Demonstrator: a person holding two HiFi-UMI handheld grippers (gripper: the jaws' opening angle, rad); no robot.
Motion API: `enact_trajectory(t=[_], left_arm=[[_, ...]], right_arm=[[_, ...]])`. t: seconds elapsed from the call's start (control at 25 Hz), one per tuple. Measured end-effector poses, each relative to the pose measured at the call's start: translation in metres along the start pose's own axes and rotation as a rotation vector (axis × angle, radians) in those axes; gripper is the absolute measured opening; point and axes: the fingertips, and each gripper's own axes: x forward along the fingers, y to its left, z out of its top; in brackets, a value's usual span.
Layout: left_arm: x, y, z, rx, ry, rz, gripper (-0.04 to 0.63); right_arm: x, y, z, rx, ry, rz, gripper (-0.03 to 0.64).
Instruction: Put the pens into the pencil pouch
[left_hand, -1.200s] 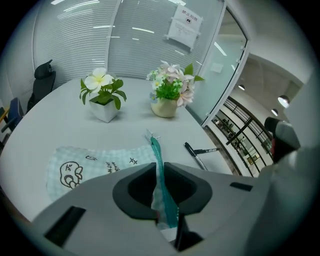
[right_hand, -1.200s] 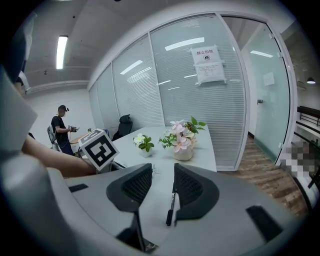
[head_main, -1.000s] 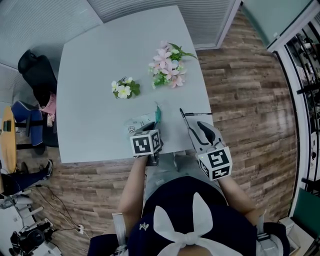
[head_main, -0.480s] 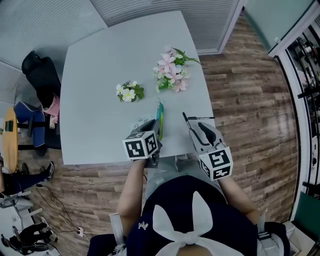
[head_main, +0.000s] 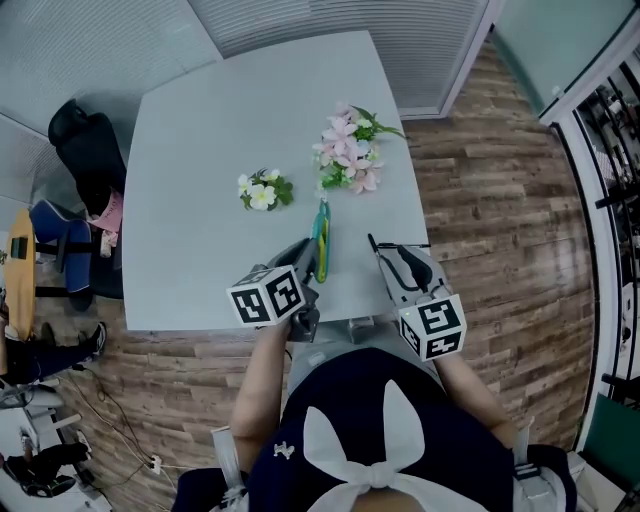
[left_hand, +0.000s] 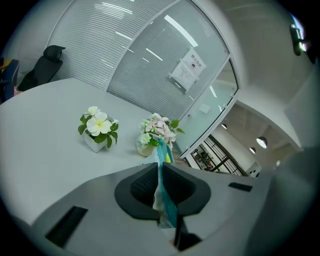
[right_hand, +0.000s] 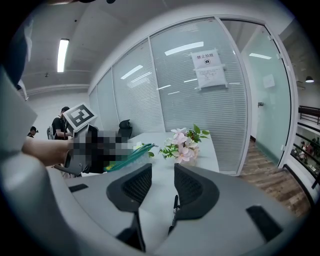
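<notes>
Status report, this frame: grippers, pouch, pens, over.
Left gripper just closing, clamped on pencil pouch, held off table. Right gripper open, black pen lying between jaws, ungripped. Pink flowers beyond, clear of both.

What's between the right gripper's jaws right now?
A black pen lies on the table between the right gripper's open jaws; the right gripper view shows it.
</notes>
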Motion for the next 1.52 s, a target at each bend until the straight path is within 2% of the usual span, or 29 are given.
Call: enact_trajectory(t=[0.16,0.6,1.04,1.32,1.52], left_arm=[[0.004,0.01,-0.01,-0.021,-0.001,0.037,0.043],[0.007,0.011,-0.014,-0.038,-0.001,0.053,0.042],[0.008,0.013,-0.014,-0.037,0.003,0.066,0.042],[0.009,0.009,-0.015,0.015,0.011,0.082,0.041],[0.009,0.009,-0.017,0.021,0.013,0.086,0.041]], right_arm=[[0.003,-0.003,0.0,0.006,0.004,0.0,0.137],[0.007,-0.011,-0.023,0.008,0.073,0.009,0.143],[0.018,-0.015,-0.086,0.015,0.23,0.034,0.153],[0.023,-0.015,-0.133,0.004,0.339,0.044,0.156],[0.025,-0.01,-0.165,-0.004,0.419,0.055,0.155]])
